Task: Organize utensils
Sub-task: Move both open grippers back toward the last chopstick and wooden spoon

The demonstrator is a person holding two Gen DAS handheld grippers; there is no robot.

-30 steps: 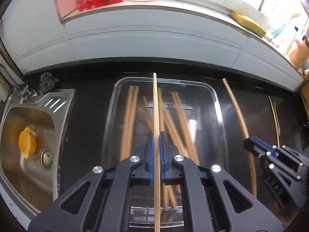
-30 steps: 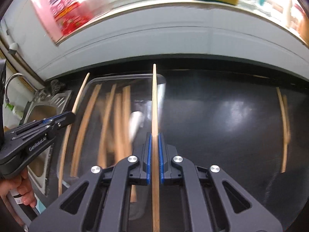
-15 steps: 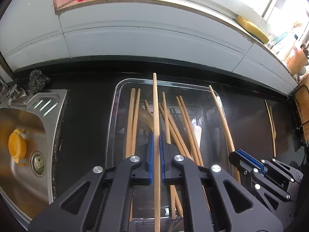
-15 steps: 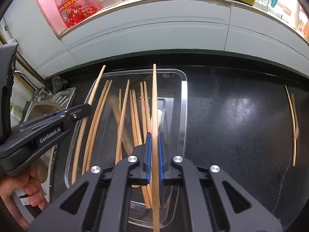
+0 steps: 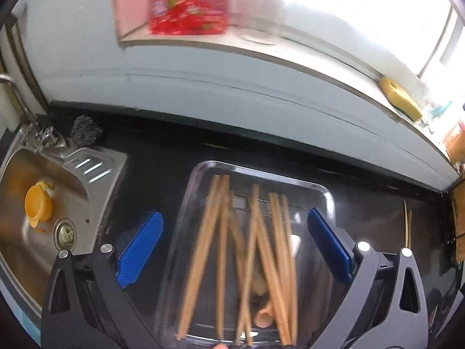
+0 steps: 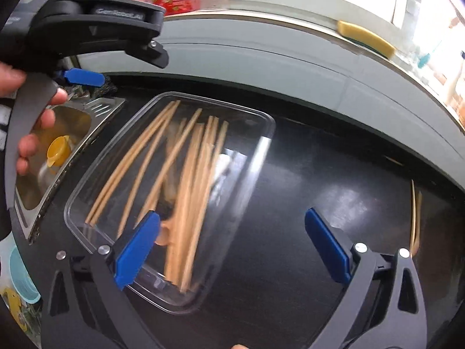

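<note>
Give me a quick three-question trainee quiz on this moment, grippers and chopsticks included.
1. True or false: the left gripper is shut on a wooden chopstick.
2. Multiple choice: the two wooden chopsticks still outside the tray lie (A) in the steel sink, (B) on the black countertop to the right of the clear plastic tray, (C) on the window ledge.
3. Fill in: the small yellow cup sits in the stainless steel ____.

Key:
1. False. Both it and the right gripper are open and hold nothing.
2. B. They lie apart from the clear plastic tray, which holds the pile of wooden chopsticks.
3. sink.
</note>
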